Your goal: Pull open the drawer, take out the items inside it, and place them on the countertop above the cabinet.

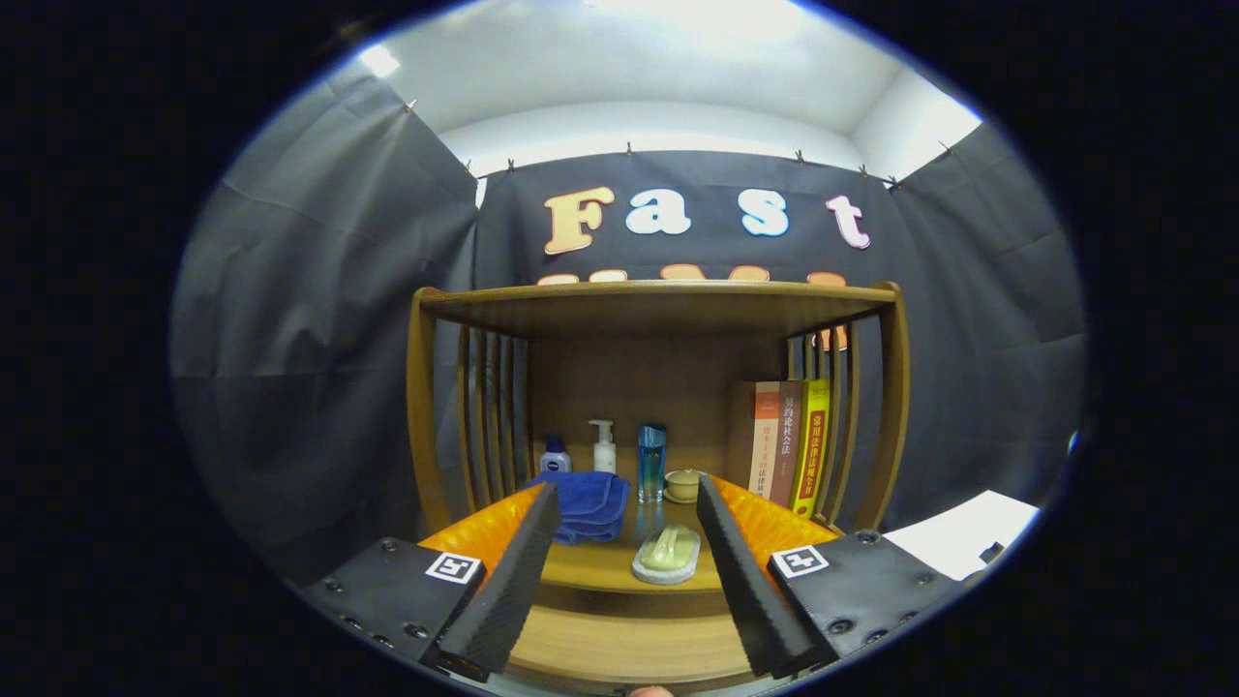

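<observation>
A: Worktop [600, 566]?
B: Brown wood, level. A folded blue cloth [586, 503] lies left of middle. A pale soap dish [666, 557] sits at the front edge, just right of the cloth.
A: Drawer?
B: There is a lighter wooden panel [629, 644] below the front edge, past a dark gap. Can't tell if it's pulled out.
A: Tongs [627, 484]?
B: Spread wide and empty, flanking the cloth and dish.

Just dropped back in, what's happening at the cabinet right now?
The hand-held tool is open, holding nothing, and pointed at the wooden cabinet. Ahead of and between its fingers, a soap dish and a folded blue towel lie on the countertop. Further back stand three bottles and a small lidded cup, with books upright by the right-hand slats. Nothing is being handled yet; I can't tell from here whether the drawer is open.
</observation>
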Demonstrator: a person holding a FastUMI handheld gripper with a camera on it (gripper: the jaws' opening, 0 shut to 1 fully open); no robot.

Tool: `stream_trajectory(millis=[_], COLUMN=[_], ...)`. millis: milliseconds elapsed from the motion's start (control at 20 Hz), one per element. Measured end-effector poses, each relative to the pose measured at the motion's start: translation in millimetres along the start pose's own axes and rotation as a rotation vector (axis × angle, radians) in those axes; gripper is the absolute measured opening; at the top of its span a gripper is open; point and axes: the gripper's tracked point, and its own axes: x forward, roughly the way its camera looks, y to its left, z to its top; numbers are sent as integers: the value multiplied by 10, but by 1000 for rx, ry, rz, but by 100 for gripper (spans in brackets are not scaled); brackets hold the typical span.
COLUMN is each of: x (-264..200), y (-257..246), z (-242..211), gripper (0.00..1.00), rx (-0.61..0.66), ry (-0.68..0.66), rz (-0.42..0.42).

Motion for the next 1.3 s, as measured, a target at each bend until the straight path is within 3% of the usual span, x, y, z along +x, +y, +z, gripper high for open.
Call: stream_trajectory(millis=[450,850,1300], x=[-781,-1147,-1339], y=[237,151,197], z=[-471,-788,-1579], gripper=[94,94,94], rx=[84,65,25], ry=[0,-29,52], rz=[14,4,1])
